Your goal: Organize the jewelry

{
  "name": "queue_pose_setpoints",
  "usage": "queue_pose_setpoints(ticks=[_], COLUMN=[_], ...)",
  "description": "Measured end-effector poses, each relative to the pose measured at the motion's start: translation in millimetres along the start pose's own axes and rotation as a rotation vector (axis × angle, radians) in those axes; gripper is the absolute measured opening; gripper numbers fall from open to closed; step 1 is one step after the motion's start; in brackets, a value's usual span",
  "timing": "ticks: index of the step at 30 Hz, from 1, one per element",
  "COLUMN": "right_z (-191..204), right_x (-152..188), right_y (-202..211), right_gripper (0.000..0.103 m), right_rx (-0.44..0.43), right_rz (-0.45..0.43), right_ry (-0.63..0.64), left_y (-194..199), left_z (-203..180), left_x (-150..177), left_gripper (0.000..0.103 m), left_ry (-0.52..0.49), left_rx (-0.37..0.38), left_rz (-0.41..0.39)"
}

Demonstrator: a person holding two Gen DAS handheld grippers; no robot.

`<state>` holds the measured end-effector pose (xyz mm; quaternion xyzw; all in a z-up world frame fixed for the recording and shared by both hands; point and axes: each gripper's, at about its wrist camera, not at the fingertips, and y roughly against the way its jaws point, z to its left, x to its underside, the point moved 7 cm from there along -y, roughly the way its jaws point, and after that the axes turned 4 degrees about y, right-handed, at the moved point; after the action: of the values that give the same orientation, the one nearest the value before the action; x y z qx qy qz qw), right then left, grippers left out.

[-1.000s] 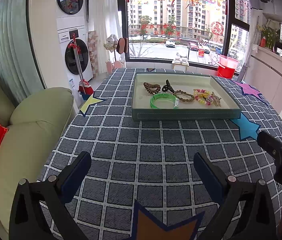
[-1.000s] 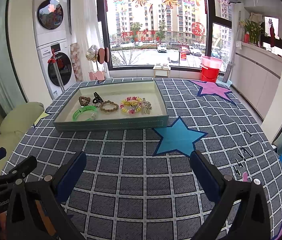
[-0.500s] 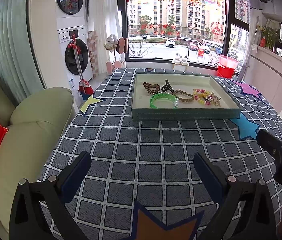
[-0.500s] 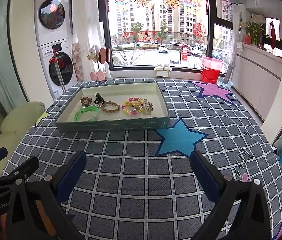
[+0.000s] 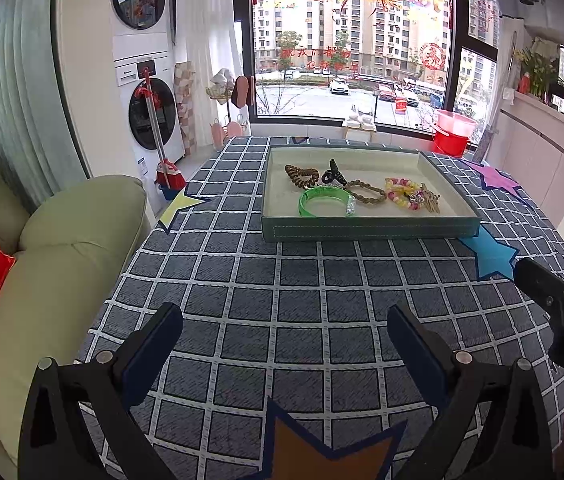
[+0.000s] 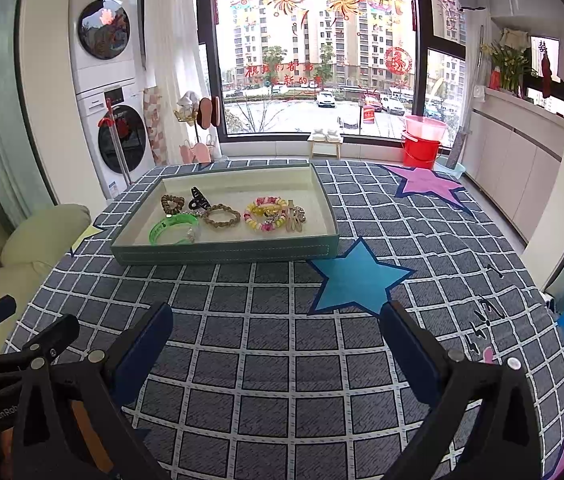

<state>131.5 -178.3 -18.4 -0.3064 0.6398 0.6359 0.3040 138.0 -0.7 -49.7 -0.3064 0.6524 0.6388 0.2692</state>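
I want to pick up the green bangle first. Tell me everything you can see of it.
The green bangle is a translucent, bright green ring, plastic by the look, with a clear, glinting piece on its right side. It lies flat in the tray, near the front wall, left of centre. The black claw clip and the brown braided bracelet lie just behind it; whether they touch it is unclear. No gripper is near it.

Home – stacked washer-dryer (image 5: 146, 84), green sofa (image 5: 62, 248), apartment-block window (image 6: 321, 52).
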Motion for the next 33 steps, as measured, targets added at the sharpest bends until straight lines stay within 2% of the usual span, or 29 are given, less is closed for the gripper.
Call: queue_pose_setpoints(ticks=[33], right_z=[0.5], right_x=[-0.3], right_y=[1.0], right_gripper=[0.103], right_rx=[0.000], right_rz=[-0.002], right_ry=[0.000], left_y=[1.6], left_z=[-2.2], left_x=[0.5], left_gripper=[0.103], left_ry=[-0.004], left_rx=[0.003], left_rz=[0.001])
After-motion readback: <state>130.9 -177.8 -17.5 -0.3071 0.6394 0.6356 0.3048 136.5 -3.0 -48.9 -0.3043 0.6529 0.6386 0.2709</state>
